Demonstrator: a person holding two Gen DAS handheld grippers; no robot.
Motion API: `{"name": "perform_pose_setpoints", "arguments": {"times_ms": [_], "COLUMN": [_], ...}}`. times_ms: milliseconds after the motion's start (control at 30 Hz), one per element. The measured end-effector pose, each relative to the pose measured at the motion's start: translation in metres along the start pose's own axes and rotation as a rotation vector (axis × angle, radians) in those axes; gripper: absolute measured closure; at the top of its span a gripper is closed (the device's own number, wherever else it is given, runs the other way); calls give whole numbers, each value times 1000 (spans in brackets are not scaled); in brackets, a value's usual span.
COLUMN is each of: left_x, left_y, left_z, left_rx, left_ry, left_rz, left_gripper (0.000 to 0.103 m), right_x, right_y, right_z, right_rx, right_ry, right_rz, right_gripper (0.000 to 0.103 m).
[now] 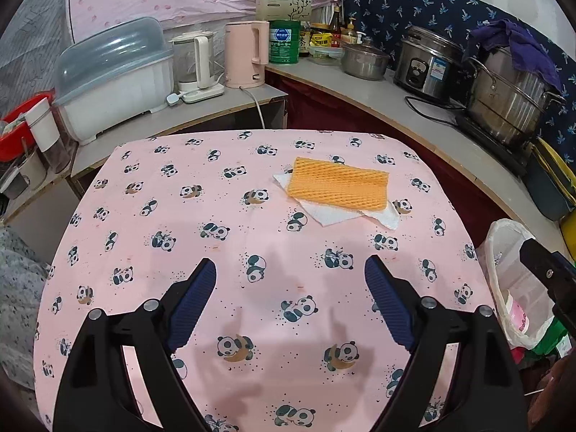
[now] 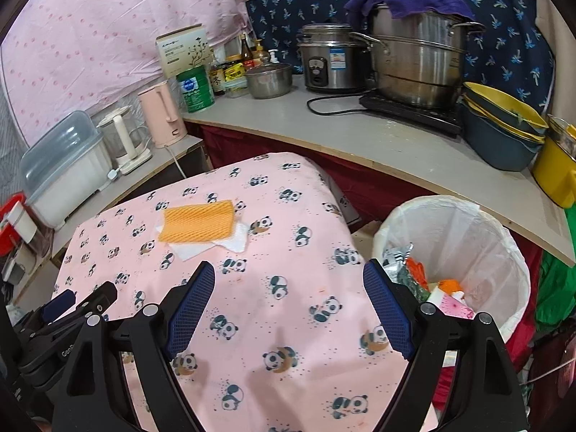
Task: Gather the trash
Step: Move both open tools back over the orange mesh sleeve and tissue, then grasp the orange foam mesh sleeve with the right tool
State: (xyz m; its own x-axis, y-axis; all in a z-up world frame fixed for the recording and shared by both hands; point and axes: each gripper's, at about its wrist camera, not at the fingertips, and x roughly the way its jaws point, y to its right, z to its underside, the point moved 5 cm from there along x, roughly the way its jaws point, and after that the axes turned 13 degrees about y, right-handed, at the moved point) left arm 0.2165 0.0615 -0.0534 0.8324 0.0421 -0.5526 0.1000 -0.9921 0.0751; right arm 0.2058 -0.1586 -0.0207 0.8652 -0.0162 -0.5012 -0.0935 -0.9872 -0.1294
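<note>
Orange foam net [image 1: 338, 187], a flat rectangle of mesh fruit padding, lies on top of white paper napkins [image 1: 336, 214] on a table covered with a pink panda-print cloth [image 1: 162, 216]. The pile sits toward the far side of the table, right of centre in the left wrist view.

Going left to right in the left wrist view: the left gripper [image 1: 289, 284] hovers over the near part of the cloth with its blue-padded fingers [image 1: 192, 302] spread wide and nothing between them. The foam net and napkins lie well ahead of it and slightly to the right, apart from both fingers. At the right edge stands a bin lined with a white plastic bag [image 1: 504, 252], beside the table.

In the right wrist view the foam net [image 2: 198, 225] lies ahead and to the left of the right gripper [image 2: 288, 286], which is also wide open and empty, above the cloth near the table's right edge. Part of the left gripper shows at the lower left. To the right, the lined bin [image 2: 468, 237] stands just beside the table, with colourful wrappers and scraps [image 2: 435, 288] already inside.
</note>
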Motion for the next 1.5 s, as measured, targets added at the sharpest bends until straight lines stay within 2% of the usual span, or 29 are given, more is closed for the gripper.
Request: {"name": "perform_pose_setpoints", "arguments": {"times_ms": [333, 600, 933, 1233, 1300, 1333, 1367, 1433, 1500], "left_x": [7, 26, 63, 93, 98, 99, 100, 102, 102], "left_y": [-27, -44, -55, -55, -54, -54, -53, -52, -51], "left_z": [1, 7, 3, 2, 3, 2, 2, 1, 1], "left_rx": [-22, -45, -61, -76, -75, -72, -69, -67, -67], "left_ry": [-6, -33, -56, -79, -84, -84, -84, -85, -86], "left_rz": [-33, -68, -94, -90, -90, -89, -90, -89, -86], "left_gripper": [22, 21, 21, 21, 21, 21, 21, 21, 21], "right_x": [24, 59, 118, 201, 214, 220, 224, 223, 215], "right_y": [-34, -60, -81, -91, -92, -93, -94, -95, -94], "right_z": [6, 13, 17, 12, 17, 20, 25, 28, 30], "right_rx": [-27, -56, -81, -50, -48, -48, -44, -35, -58], "right_ry": [-33, -75, -113, -158, -185, -203, -222, -223, -223], "right_rz": [-42, -68, -80, -87, -86, -88, -98, -111, -106], "right_gripper": [23, 26, 28, 32, 40, 53, 62, 65, 76]}}
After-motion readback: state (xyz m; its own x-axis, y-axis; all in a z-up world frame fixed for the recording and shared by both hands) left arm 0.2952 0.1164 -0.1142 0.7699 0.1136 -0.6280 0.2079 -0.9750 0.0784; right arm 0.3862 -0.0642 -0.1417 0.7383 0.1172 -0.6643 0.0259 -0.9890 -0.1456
